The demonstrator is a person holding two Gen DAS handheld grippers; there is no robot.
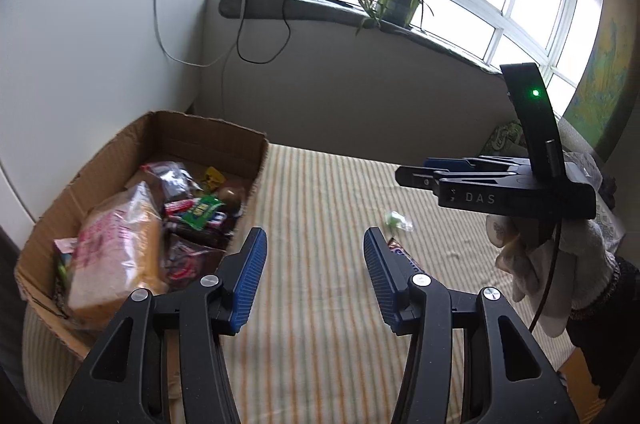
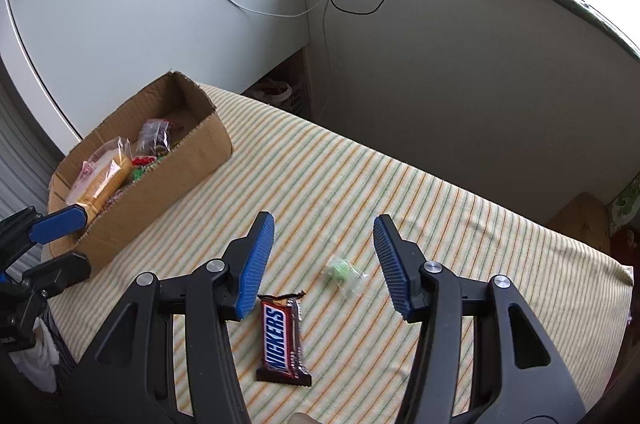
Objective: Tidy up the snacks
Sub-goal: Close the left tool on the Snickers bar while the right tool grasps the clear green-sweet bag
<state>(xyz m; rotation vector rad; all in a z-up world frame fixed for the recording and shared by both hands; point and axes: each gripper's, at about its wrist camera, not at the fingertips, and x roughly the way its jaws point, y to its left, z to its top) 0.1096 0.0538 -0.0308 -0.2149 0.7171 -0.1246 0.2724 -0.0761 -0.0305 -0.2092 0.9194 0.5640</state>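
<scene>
The left claw (image 1: 312,280) points forward and downward, its two blue pads standing apart with nothing between them. The right claw (image 2: 324,264) is tilted down more steeply, and its pads are also apart and hold nothing. A hand in a white glove (image 1: 536,264) grips the right claw's handle.

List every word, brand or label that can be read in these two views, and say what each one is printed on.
"SNICKERS": on the brown chocolate bar lying on the striped cloth.
"DAS": on the black side of the right tool, seen from the left wrist view.
Too small or blurred to read: the print on the snack wrappers in the cardboard box, including the green packet.
</scene>
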